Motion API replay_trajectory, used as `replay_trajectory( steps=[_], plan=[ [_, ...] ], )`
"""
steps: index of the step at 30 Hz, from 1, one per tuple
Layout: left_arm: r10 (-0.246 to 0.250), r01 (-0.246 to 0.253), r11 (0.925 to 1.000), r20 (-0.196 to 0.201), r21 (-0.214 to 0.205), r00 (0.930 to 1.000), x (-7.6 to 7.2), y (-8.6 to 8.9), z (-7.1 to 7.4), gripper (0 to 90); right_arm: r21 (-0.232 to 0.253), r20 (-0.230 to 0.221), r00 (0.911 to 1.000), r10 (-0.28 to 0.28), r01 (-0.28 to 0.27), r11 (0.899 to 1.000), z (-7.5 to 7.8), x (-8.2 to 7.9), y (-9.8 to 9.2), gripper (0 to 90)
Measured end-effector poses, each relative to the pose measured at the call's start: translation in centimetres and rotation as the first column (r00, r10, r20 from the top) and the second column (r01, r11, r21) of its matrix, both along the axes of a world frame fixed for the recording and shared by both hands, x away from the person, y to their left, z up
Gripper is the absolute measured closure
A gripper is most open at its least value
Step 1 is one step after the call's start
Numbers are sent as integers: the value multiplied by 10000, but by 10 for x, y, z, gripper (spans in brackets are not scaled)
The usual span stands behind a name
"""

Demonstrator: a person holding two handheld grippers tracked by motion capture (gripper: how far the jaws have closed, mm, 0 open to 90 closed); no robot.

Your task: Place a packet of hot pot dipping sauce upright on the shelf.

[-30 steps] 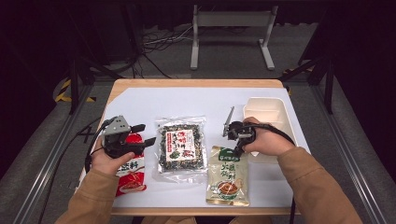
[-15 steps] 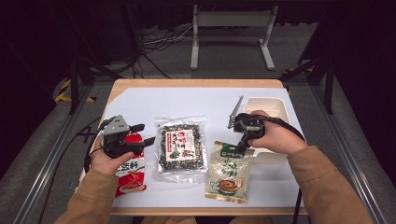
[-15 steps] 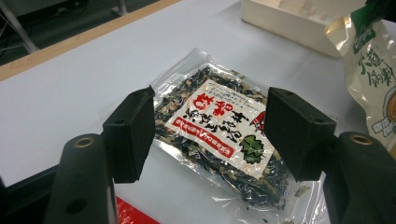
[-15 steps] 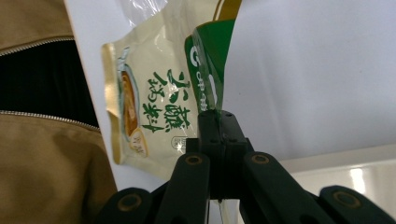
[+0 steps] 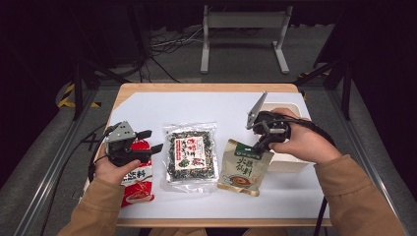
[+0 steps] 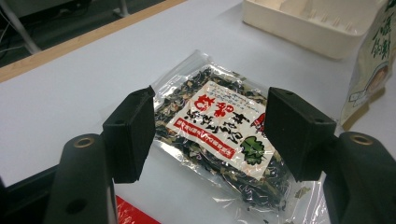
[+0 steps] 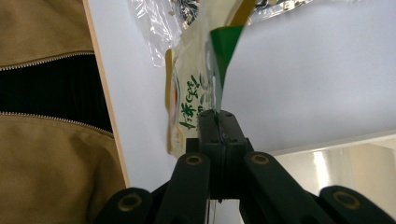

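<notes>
Pinching the green pouch (image 7: pixel 205 88), right gripper (image 7: pixel 217 122) jaws meet.

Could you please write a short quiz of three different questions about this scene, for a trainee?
1. True or false: the right gripper is shut on the top edge of the beige and green paper pouch.
2. Which thing lies in front of the open left gripper? A) the clear plastic bag of dark dried seaweed B) the cream plastic tray C) the red snack packet
3. Fill in: in the high view, the clear bag lies between the red packet and the ____ pouch.

Key: 1 true; 2 A; 3 beige and green.
</notes>
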State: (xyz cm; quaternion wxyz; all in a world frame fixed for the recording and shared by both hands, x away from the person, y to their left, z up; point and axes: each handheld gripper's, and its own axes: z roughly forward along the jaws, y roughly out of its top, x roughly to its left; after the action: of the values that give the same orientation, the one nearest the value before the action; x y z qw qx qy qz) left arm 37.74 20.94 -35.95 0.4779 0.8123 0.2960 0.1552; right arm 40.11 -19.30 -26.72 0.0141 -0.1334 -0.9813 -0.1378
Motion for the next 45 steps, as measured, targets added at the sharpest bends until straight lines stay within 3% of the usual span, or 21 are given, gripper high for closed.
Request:
replay_trajectory(
  steps=[12, 19, 20, 28, 32, 34, 36, 37, 38, 39, 44, 45],
  plan=[
    [41, -41, 10000, 37, -34, 10000, 1, 2, 0, 343, 52, 965, 9953, -6, 1, 10000, 29, -9, 4, 900],
    [128, -128, 9999, 44, -112, 9999, 1, 4, 0, 343, 213, 1629, 9862, -277, 245, 9995, 40, -4, 3, 900],
    [132, -131, 9999, 52, -108, 9999, 1, 5, 1, 343, 335, 1849, 9818, -424, 368, 9988, 43, -3, 1, 900],
    [212, -212, 9996, -1, -160, 9998, 1, 7, 1, 343, 658, 2325, 9685, -897, 763, 9949, 51, 5, -9, 900],
    [276, -276, 9994, 21, -185, 9996, 2, 8, 1, 342, 984, 2778, 9526, -1242, 1004, 9901, 57, 11, -16, 900],
    [306, -305, 9993, 14, -215, 9995, 1, 9, 1, 342, 1062, 2836, 9500, -1304, 1041, 9889, 59, 12, -17, 900],
    [374, -374, 9989, -35, -270, 9993, 0, 10, 1, 342, 1289, 3134, 9376, -1506, 1152, 9850, 65, 14, -20, 900],
    [353, -353, 9992, 26, -202, 9994, 0, 11, 1, 342, 1289, 3134, 9376, -1506, 1152, 9850, 65, 14, -20, 900],
    [470, -470, 9986, -14, -238, 9989, -1, 13, 0, 342, 1398, 3309, 9298, -1615, 1210, 9828, 69, 15, -22, 900],
    [470, -470, 9986, -14, -238, 9989, -1, 13, 0, 342, 1398, 3309, 9298, -1615, 1210, 9828, 69, 15, -22, 900],
    [590, -590, 9980, 15, -243, 9983, -3, 19, 0, 342, 1601, 3802, 9034, -1982, 1467, 9761, 75, 20, -28, 900],
    [661, -659, 9973, 42, -331, 9978, -4, 20, 0, 342, 1675, 3954, 8930, -2150, 1601, 9728, 76, 22, -31, 900]
  ],
)
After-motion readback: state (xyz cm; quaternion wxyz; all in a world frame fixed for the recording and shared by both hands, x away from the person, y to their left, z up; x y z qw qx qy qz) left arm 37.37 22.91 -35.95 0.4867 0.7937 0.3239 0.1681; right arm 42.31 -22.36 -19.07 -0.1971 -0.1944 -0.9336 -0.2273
